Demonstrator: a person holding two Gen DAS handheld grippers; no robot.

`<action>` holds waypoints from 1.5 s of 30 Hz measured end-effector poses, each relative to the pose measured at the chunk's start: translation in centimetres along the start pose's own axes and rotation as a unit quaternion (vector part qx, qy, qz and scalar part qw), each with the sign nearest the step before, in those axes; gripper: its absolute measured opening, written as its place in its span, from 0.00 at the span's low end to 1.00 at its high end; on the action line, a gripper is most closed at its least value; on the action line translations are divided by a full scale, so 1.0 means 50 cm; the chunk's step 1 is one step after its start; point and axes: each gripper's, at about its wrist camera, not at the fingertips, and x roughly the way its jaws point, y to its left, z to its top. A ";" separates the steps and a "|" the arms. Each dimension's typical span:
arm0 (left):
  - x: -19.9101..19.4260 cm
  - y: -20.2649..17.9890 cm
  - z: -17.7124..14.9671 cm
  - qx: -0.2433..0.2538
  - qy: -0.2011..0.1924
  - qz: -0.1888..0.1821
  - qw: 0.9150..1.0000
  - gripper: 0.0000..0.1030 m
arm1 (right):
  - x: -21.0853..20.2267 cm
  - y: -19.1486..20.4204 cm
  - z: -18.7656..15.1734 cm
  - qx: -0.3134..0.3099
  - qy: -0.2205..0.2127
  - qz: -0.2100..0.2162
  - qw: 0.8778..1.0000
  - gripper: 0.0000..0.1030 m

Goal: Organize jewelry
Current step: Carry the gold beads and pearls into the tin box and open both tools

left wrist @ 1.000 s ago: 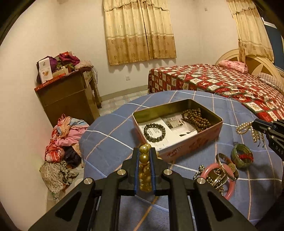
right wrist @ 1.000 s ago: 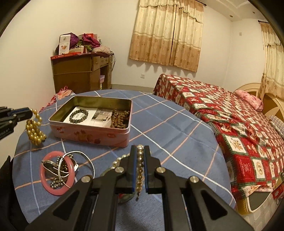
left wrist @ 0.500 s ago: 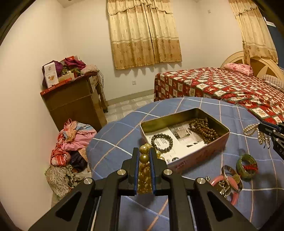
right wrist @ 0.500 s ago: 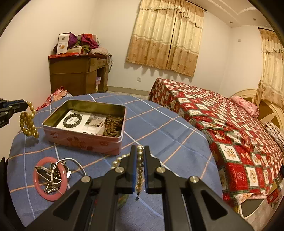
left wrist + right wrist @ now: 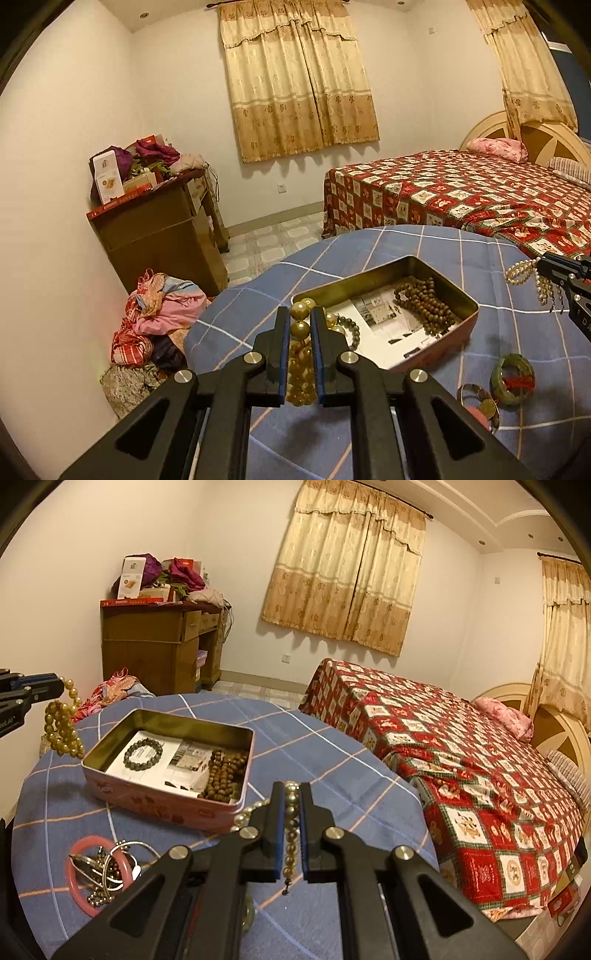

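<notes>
Two strands aloft over the checked table: the left gripper (image 5: 300,334) pinches gold beads (image 5: 300,328) at lower centre, the open tin (image 5: 469,302) just beyond to the right; the right gripper (image 5: 291,812) clamps a pearl strand (image 5: 291,834), tin at centre left; the left looks nearer.

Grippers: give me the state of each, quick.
Left gripper: closed on the gold beads.
Right gripper: closed on the pearl strand.

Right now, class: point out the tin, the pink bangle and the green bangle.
tin (image 5: 159,805): right wrist view, pink front wall.
pink bangle (image 5: 75,890): right wrist view, left rim.
green bangle (image 5: 496,373): left wrist view, left rim.
</notes>
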 end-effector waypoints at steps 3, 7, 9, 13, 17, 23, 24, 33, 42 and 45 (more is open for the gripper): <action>0.004 -0.004 0.010 0.001 -0.003 0.002 1.000 0.10 | 0.002 0.001 0.007 -0.004 -0.004 -0.001 1.000 0.08; 0.009 -0.009 0.022 0.003 -0.006 0.002 1.000 0.10 | 0.005 0.000 0.017 -0.008 -0.009 -0.002 1.000 0.08; 0.014 -0.012 0.028 0.004 -0.008 0.003 1.000 0.10 | 0.006 0.001 0.022 -0.010 -0.012 -0.002 1.000 0.08; 0.025 -0.017 0.038 0.006 -0.008 0.003 1.000 0.10 | 0.007 0.003 0.035 -0.014 -0.019 -0.001 1.000 0.08; 0.037 -0.020 0.045 0.009 -0.007 0.005 1.000 0.10 | 0.009 0.009 0.050 -0.022 -0.028 0.001 0.999 0.08; 0.062 -0.022 0.056 0.009 0.000 0.009 1.000 0.10 | 0.018 0.015 0.071 -0.033 -0.036 0.004 0.999 0.08; 0.066 -0.023 0.059 0.008 0.001 0.007 1.000 0.10 | 0.019 0.016 0.074 -0.034 -0.038 0.005 0.999 0.08; 0.099 -0.034 0.075 0.013 0.008 0.007 1.000 0.10 | 0.047 0.033 0.103 -0.038 -0.042 0.020 0.998 0.08; 0.148 -0.035 0.085 0.015 0.023 0.012 1.000 0.10 | 0.086 0.056 0.125 -0.048 -0.044 0.034 0.997 0.08; 0.160 -0.034 0.086 0.016 0.027 0.014 0.999 0.10 | 0.098 0.064 0.126 -0.053 -0.041 0.038 0.997 0.08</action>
